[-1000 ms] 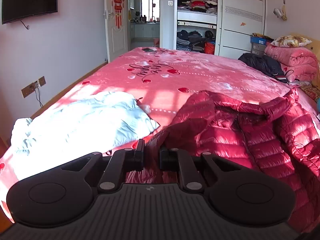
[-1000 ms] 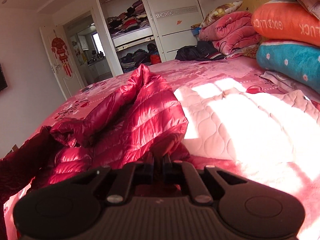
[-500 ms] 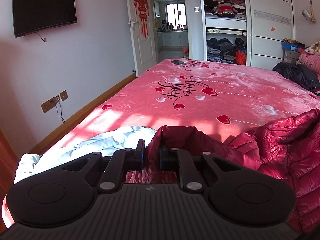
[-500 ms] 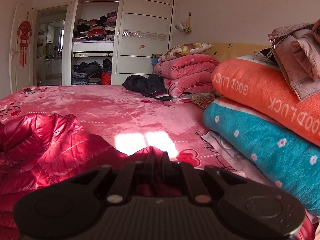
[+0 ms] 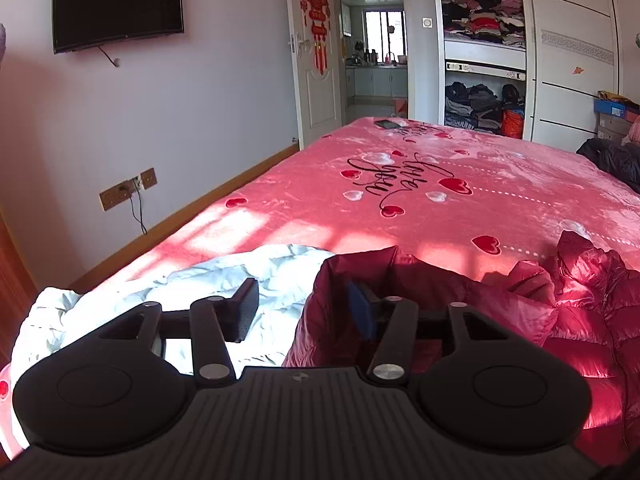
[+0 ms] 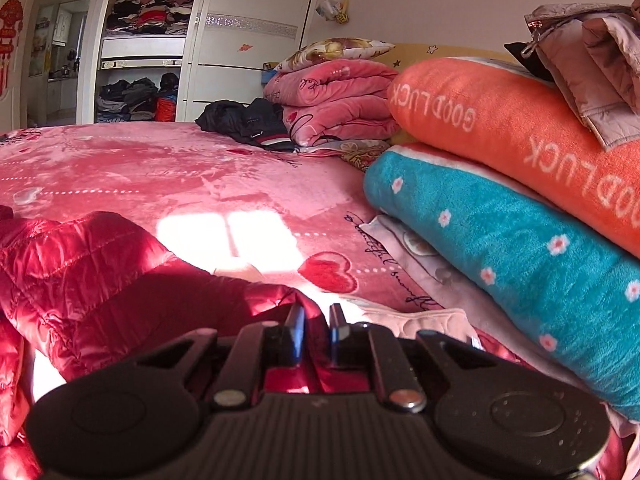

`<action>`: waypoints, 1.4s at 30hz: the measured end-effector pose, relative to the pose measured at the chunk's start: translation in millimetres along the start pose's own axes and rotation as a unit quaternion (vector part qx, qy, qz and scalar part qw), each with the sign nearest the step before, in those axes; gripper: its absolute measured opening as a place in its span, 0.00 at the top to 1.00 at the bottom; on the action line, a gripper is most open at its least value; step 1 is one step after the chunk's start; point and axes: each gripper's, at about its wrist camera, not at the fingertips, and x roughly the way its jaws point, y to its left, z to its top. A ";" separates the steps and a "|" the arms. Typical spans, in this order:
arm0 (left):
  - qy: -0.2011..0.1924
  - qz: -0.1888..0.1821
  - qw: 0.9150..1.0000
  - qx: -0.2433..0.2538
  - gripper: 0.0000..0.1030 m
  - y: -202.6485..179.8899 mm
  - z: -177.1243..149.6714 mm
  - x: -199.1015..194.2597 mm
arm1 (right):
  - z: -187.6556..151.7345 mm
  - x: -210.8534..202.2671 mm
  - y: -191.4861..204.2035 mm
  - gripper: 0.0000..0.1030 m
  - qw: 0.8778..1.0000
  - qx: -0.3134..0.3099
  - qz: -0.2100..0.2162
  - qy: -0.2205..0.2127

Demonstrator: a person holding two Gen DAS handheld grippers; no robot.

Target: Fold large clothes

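Left gripper (image 5: 306, 310) just opened wide, red down jacket (image 5: 440, 304) hem released beside white jacket (image 5: 168, 296). Right gripper (image 6: 317, 330) just opening, narrow, fabric between pads. Risk: slick puffy hem springs back, fold lost near bed (image 5: 400, 200) edge.

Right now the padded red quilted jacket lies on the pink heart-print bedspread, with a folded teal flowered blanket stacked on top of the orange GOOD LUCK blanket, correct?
Not quite. The right wrist view shows the orange GOOD LUCK blanket on top, with the teal flowered blanket beneath it. The red quilted jacket does lie on the pink heart-print bedspread.
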 end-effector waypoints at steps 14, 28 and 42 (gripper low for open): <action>-0.035 -0.069 0.997 0.000 0.07 30.4 -49.4 -122.1 | -12.2 -124.5 24.9 0.32 0.978 0.063 0.186 -0.067; 0.017 -0.117 0.992 -0.032 0.05 45.5 -102.3 -182.6 | -89.3 -276.3 209.1 0.15 0.851 -0.125 0.510 -0.016; 0.059 -0.162 0.983 -0.061 0.02 79.0 -136.1 -193.5 | -166.2 -309.3 294.2 0.07 0.834 -0.278 0.475 -0.038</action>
